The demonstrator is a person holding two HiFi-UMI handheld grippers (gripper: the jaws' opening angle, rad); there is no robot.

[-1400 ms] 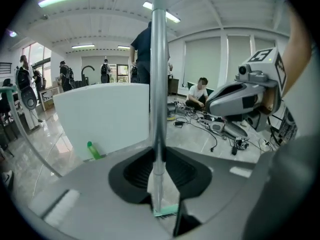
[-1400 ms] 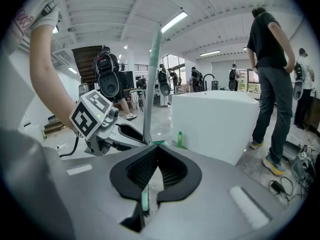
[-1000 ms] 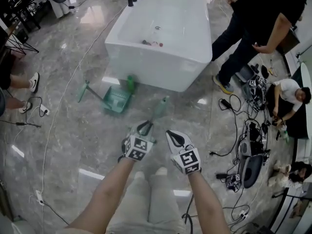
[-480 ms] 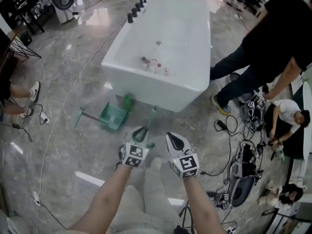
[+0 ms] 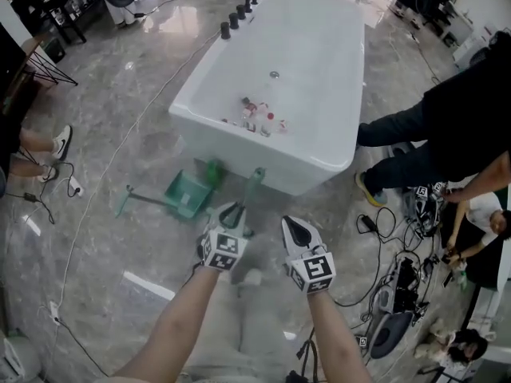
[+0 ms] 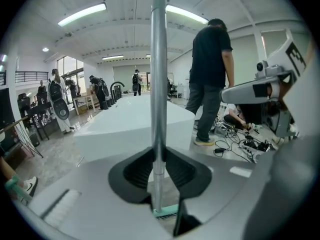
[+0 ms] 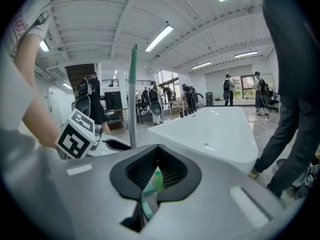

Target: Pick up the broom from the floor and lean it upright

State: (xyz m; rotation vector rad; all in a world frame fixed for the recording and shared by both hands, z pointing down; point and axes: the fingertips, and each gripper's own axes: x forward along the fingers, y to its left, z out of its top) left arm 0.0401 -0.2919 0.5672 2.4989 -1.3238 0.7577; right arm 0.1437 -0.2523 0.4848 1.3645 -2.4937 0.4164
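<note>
The broom stands nearly upright in front of me. Its green handle [image 5: 250, 190] rises from my left gripper [image 5: 233, 214] toward the tub. In the left gripper view the pole [image 6: 158, 84] runs straight up between the jaws, which are shut on it, and the teal brush [image 6: 165, 211] shows below. My right gripper [image 5: 294, 231] hovers just right of the broom, apart from it. Its jaws [image 7: 150, 194] stand a little apart and grip nothing; something green on the floor shows through the gap. The handle [image 7: 132, 94] is to its left.
A white bathtub [image 5: 263, 156] stands straight ahead with small things inside. A green dustpan [image 5: 185, 194] lies on the marble floor to the left of the broom. A person in black [image 5: 447, 134] stands at the right, above cables [image 5: 375, 230] and gear [image 5: 395, 294].
Both grippers have moved forward with the broom, so the bathtub is nearer. The left gripper's hold on the handle is unchanged. The person in black has shifted to the right of the picture.
</note>
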